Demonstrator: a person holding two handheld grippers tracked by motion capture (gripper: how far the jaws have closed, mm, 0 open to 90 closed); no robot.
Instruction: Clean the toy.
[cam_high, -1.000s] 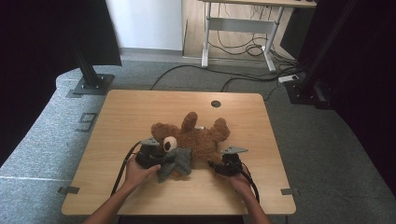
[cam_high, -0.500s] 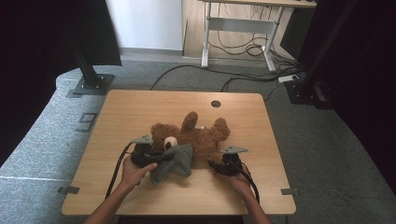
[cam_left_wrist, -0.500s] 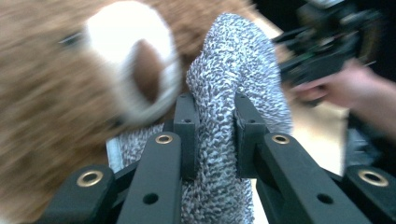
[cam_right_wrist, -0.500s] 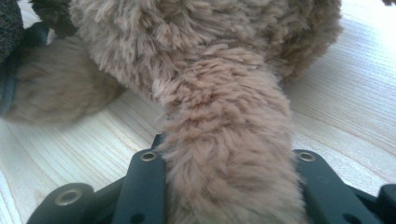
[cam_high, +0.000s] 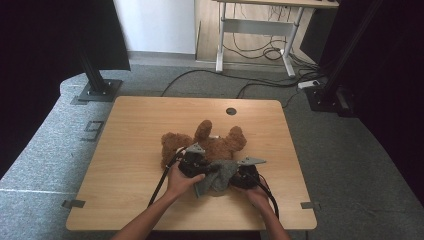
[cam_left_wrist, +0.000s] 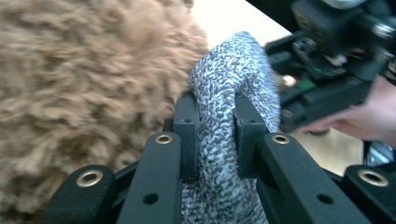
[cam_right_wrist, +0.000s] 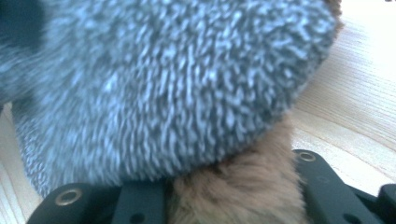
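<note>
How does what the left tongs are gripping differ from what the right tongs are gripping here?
The left tongs pinch a fold of the grey knitted cloth, bunched upright between the jaws. The right tongs hold brown fur of the teddy bear, apparently a limb, with the cloth draped over it. The cloth is speckled and thin; the bear is plain brown and shaggy. Both are soft, and both tongs are closed on their catch near the table's front edge.

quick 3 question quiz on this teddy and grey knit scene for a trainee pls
1. True or false: the left gripper is shut on the grey knit cloth.
2. What lies between the right gripper's jaws: A) brown teddy bear fur, B) a cable, C) nothing?
3. What does the bear lie on?

Key: 1 true. 2 A; whether the pads press on it cannot be told. 3 the wooden table.
</note>
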